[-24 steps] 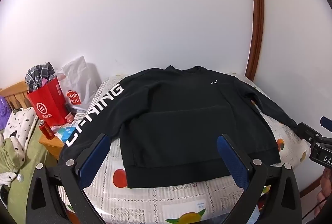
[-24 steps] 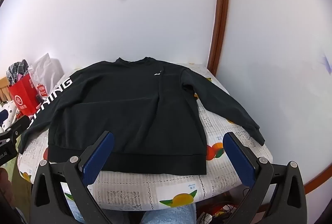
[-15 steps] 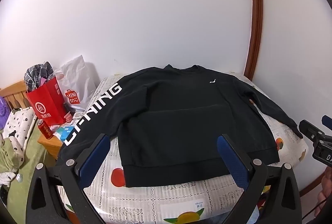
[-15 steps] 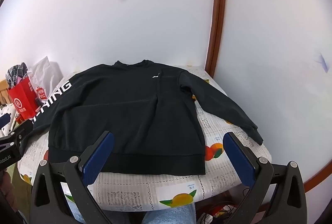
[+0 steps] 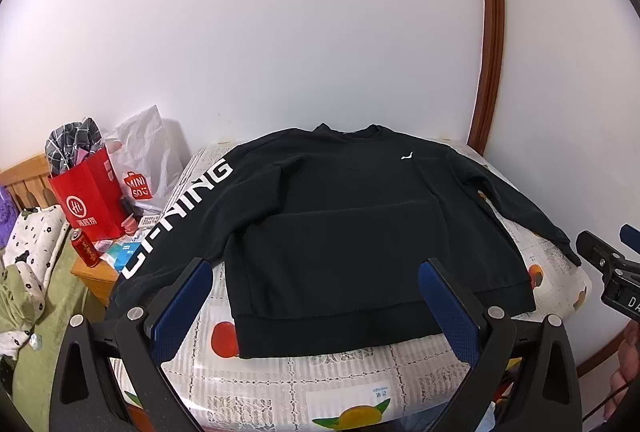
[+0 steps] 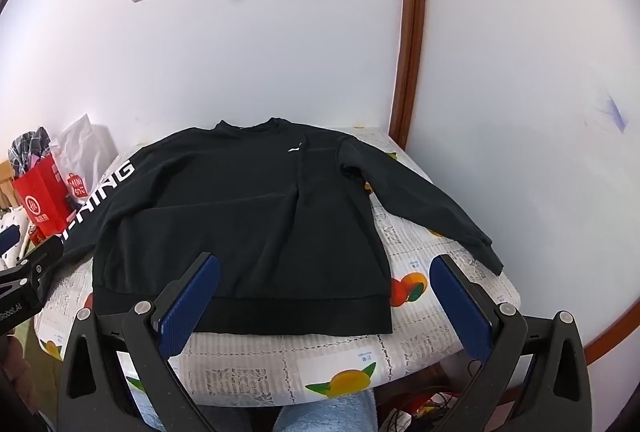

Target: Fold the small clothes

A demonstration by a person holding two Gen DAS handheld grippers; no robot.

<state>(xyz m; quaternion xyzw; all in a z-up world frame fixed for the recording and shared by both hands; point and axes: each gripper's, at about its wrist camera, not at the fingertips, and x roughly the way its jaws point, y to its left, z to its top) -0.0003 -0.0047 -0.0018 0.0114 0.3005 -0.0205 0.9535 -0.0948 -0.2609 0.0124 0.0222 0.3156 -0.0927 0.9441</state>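
Note:
A black sweatshirt [image 5: 352, 216] lies flat and face up on a small table with a fruit-print cloth [image 5: 320, 384], sleeves spread; the left sleeve carries white LI-NING lettering [image 5: 180, 216]. It also shows in the right wrist view [image 6: 240, 216], its right sleeve [image 6: 432, 207] reaching the table's right edge. My left gripper [image 5: 320, 308] is open and empty, held above the hem near the front edge. My right gripper [image 6: 324, 300] is open and empty, above the hem's right part. Each gripper shows at the edge of the other's view.
A red paper bag [image 5: 90, 199] and a white plastic bag [image 5: 140, 159] stand on a wooden side table at the left, with a red can [image 5: 84, 248] and small boxes. Bedding [image 5: 28, 272] lies lower left. White wall and a brown frame [image 5: 486, 43] stand behind.
Both grippers have drawn back and up slightly, so the sweatshirt sits a little farther off in both views. Both jaws stay open. The sweatshirt has not moved.

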